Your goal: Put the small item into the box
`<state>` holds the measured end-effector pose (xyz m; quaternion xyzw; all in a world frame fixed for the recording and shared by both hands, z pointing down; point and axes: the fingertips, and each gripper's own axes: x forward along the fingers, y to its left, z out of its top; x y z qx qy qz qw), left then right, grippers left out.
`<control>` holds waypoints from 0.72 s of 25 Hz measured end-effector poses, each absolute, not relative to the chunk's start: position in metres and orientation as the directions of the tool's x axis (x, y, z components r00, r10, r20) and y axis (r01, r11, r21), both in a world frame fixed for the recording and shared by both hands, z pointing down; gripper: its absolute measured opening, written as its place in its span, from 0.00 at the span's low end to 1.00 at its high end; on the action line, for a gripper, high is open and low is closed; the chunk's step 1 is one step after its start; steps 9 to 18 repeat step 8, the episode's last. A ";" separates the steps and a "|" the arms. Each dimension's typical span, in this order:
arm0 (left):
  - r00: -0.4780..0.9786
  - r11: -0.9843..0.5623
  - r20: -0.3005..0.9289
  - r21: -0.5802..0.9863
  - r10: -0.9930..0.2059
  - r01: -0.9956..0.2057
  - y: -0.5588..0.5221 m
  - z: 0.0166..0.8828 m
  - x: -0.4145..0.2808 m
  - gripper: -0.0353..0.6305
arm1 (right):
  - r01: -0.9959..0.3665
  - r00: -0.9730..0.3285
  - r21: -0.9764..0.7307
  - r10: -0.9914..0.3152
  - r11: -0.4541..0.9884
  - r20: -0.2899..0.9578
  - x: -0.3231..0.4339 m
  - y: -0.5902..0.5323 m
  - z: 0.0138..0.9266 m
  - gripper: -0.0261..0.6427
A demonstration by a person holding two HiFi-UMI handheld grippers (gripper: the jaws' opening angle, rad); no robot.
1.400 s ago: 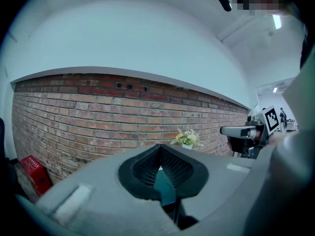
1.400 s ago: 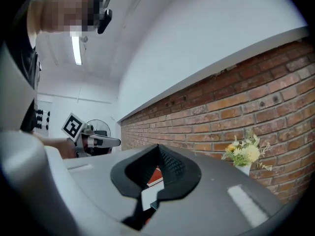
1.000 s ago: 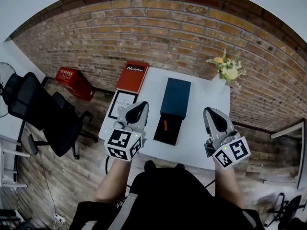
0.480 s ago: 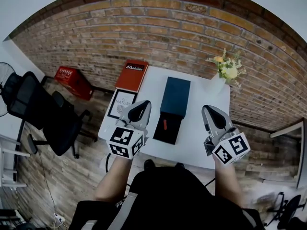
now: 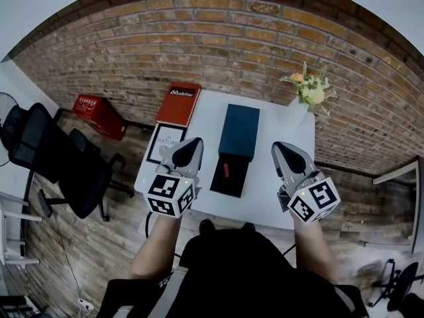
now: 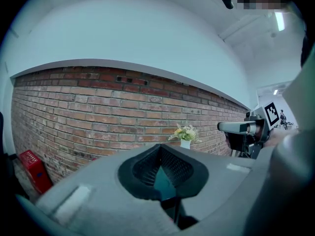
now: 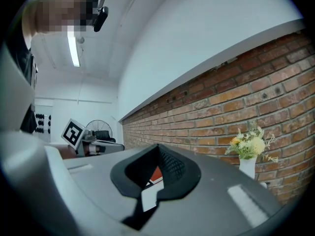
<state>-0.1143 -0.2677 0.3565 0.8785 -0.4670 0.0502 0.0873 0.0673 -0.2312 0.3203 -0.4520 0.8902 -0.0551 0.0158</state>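
Table: white table top (image 5: 268,124), brick wall behind it.
Box: flat black open box (image 5: 233,185), mid table, near side.
Lid: dark blue flat lid (image 5: 240,131), just past the box on the far side, looks to be touching it.
Small thing: little red item (image 5: 226,170) lies inside the black box, a bit left of mid.
Left claw: left claw (image 5: 192,144) is left of the box, near edge of table. Jaws together, nothing in them.
Right claw: right claw (image 5: 279,148) is right of the box, well apart from it. Jaws together, empty too.
Changed: v. little in the last sec. Both claws stayed approx. where they were, and the red item was in the box then too.
Means: putting-in part looks done, I think. Prob. only the lid is left, if that's wanted.
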 end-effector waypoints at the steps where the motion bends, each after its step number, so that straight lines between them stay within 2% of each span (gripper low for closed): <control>1: 0.560 -0.549 0.171 0.110 -0.811 -0.829 -0.267 0.358 -0.114 0.06 | -0.803 -0.590 -0.113 -0.807 0.585 0.023 0.067 -0.231 0.321 0.04; 18: 0.564 -0.555 0.170 0.105 -0.808 -0.825 -0.267 0.356 -0.113 0.06 | -0.810 -0.582 -0.113 -0.812 0.576 0.031 0.070 -0.231 0.324 0.04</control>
